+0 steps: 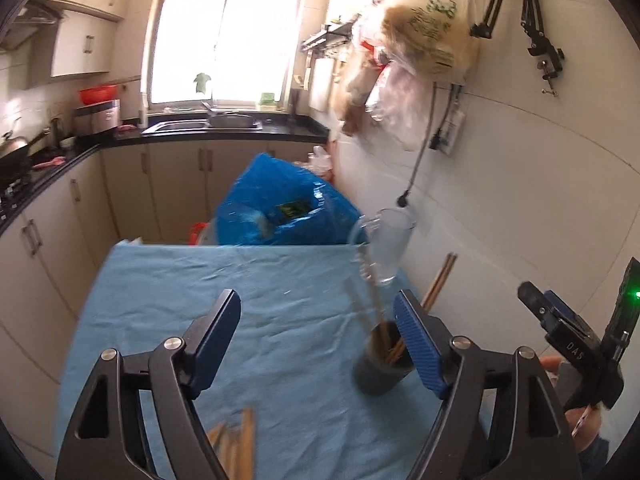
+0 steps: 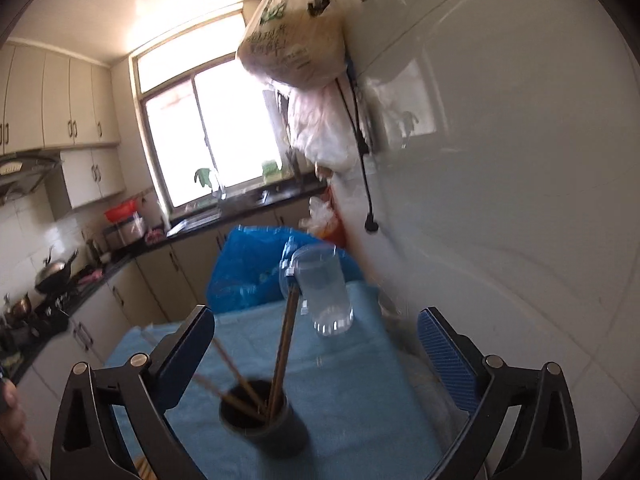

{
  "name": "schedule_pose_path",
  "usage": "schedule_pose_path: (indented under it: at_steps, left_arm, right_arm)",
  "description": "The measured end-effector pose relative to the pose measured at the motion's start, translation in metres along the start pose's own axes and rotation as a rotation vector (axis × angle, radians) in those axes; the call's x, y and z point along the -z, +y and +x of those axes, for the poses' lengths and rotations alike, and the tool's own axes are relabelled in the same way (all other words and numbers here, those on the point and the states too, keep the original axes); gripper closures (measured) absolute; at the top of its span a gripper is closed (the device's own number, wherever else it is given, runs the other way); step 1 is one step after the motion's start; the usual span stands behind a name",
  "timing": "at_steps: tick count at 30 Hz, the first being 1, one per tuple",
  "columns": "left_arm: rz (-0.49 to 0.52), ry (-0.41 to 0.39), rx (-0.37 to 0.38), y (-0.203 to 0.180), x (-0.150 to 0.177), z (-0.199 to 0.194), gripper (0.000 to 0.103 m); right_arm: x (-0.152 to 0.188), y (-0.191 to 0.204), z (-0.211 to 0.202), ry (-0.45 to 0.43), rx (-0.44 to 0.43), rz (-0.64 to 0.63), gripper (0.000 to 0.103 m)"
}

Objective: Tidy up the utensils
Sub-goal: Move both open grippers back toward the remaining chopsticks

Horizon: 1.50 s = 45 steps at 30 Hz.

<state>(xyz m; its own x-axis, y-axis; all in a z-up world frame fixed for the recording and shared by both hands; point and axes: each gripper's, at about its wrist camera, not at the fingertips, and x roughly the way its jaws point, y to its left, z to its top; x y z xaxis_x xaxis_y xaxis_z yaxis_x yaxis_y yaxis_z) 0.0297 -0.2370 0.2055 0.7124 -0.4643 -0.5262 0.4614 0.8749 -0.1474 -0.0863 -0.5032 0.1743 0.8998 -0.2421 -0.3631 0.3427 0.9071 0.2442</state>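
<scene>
A dark cup stands on the blue cloth at the right, with several wooden chopsticks leaning in it. It also shows in the right wrist view with its chopsticks. More loose chopsticks lie on the cloth near the front, below my left gripper, which is open and empty above the cloth, left of the cup. My right gripper is open and empty above the cup. Its body shows in the left wrist view. Another pair of chopsticks lies by the wall.
A clear glass mug stands at the cloth's far right, also in the right wrist view. A blue plastic bag sits behind the table. The white tiled wall runs close along the right. Bags hang above.
</scene>
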Motion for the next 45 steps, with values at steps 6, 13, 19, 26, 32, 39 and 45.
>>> schedule_pose_path:
  at_steps: [6, 13, 19, 26, 32, 39, 45]
  left_arm:
    - [-0.019, 0.096, -0.129, 0.061, 0.054, -0.028, 0.023]
    - [-0.121, 0.303, -0.196, 0.138, 0.121, -0.027, 0.023]
    - [-0.079, 0.475, -0.134, 0.155, 0.167, 0.0, 0.023]
    - [0.041, 0.577, -0.111, 0.14, 0.193, 0.046, 0.023]
    - [0.027, 0.55, -0.228, 0.143, 0.193, 0.063, 0.024]
    - [-0.17, 0.541, -0.329, 0.187, 0.188, 0.062, 0.024]
    - [-0.186, 0.531, -0.299, 0.195, 0.182, 0.056, 0.024]
  right_arm:
    - [0.036, 0.02, -0.01, 0.136, -0.053, -0.048, 0.0]
    - [0.085, 0.076, -0.002, 0.33, -0.153, -0.138, 0.0]
    - [0.113, 0.107, 0.011, 0.426, -0.184, -0.137, 0.0]
    - [0.131, 0.126, 0.022, 0.502, -0.173, -0.135, 0.0]
    - [0.138, 0.134, 0.025, 0.524, -0.153, -0.173, 0.0]
    - [0.147, 0.16, 0.065, 0.634, -0.193, -0.171, 0.012]
    - [0.167, 0.187, 0.138, 0.838, -0.176, -0.101, 0.054]
